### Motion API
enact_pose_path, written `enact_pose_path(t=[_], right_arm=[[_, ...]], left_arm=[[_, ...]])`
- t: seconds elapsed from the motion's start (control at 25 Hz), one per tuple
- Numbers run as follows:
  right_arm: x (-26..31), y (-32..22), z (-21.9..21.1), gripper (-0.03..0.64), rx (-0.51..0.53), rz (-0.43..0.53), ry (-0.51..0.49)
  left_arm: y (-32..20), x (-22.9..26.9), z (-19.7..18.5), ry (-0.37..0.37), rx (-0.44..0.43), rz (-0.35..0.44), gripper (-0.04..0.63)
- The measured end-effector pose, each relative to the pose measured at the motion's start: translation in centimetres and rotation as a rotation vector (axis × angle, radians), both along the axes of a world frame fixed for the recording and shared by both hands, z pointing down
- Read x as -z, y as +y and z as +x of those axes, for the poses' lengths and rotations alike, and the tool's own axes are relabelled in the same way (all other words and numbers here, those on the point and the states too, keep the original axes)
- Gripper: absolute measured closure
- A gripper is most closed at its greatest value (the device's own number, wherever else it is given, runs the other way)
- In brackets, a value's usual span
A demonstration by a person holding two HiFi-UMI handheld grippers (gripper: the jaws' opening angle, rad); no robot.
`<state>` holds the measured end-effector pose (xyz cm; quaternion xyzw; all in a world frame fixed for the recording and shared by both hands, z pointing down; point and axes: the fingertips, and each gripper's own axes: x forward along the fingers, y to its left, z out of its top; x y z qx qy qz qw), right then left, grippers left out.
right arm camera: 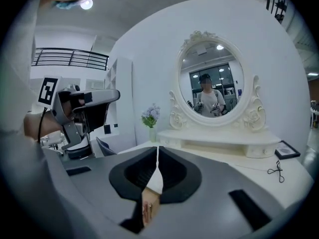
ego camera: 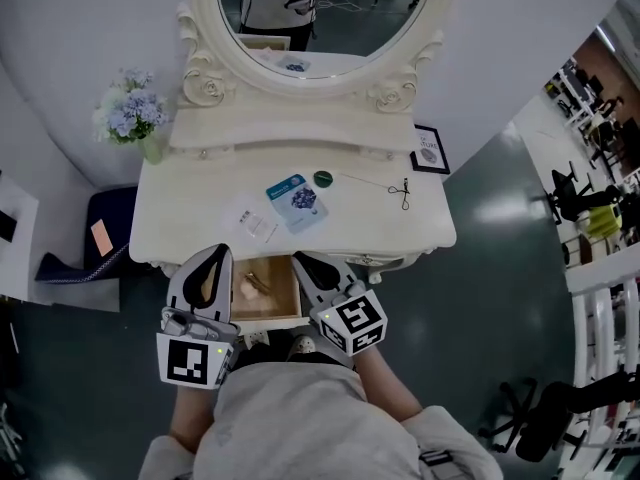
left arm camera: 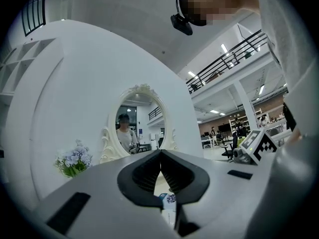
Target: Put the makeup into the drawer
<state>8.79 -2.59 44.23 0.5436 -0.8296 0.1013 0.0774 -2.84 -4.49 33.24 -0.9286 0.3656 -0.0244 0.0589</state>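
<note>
Left gripper (ego camera: pixel 218 256) and right gripper (ego camera: pixel 300 261) both hung pinched closed and empty over the open drawer (ego camera: pixel 282 293), blue packet (ego camera: pixel 297 202) on the counter (ego camera: pixel 200 218).

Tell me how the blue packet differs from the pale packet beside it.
The blue packet is bright blue with a printed picture; the pale packet is whitish, close to the tabletop's colour. The blue packet looks larger than the pale packet. The pale packet lies nearer the front edge than the blue packet. Both lie flat on the dressing table, outside the open drawer.
</note>
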Motion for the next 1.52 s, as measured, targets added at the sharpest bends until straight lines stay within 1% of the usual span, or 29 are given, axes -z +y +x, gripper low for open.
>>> enact_pose_path(t=[0.6,0.84,1.2,1.52], right_arm=[[6.7,1.5,1.5,0.592,-0.029,0.173,-0.039],[8.6,2.2,1.4,0.592,-0.02,0.232,-0.04],[11.0,3.1,1.7,0.592,-0.018,0.299,-0.037],[11.8,3.3,2.0,0.592,-0.021,0.327,-0.038]], left_arm=[[0.7,0.7,1.2,0.005,-0.031,0.01,0.581],[0.9,0.9,1.4,0.013,-0.036,0.013,0.581],[0.9,1.5,2.0,0.023,-0.049,0.025,0.58],[0.8,1.7,2.1,0.025,-0.045,0.028,0.581]])
